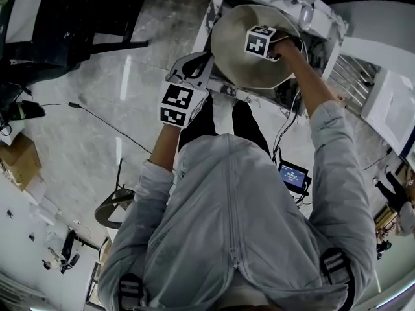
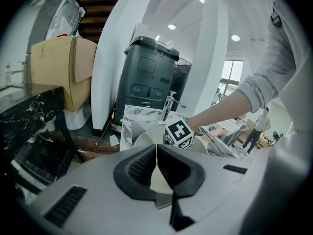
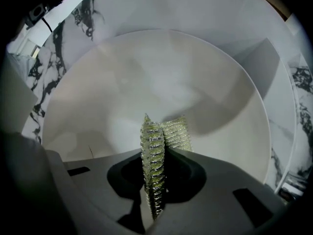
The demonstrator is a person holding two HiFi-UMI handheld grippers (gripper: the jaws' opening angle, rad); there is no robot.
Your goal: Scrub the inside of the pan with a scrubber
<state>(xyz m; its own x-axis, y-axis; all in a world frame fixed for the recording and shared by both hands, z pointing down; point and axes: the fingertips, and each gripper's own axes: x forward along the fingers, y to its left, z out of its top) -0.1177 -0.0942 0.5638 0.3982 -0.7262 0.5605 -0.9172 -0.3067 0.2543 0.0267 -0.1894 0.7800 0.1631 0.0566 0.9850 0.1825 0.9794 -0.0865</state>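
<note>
- Pan point(image 1: 233, 60), pale and round, set in the marble-veined sink point(image 1: 216, 8) at the far side, straight ahead of the person.
- Mouth turned up and toward the person, seemingly to lay the inside open to scrubbing; round, hence no clear long axis; handle not made out.
- Scrubber point(image 3: 152, 146), a glittering mesh pad folded on edge, pinched between the jaws of the right gripper point(image 3: 156, 173); long side running along the jaws toward the pan's floor, contact with it unclear.
- Left gripper point(image 2: 156, 161) at the near-left rim, jaws pressed together, apparently on the pan's edge, likely to steady it against the strokes.
</note>
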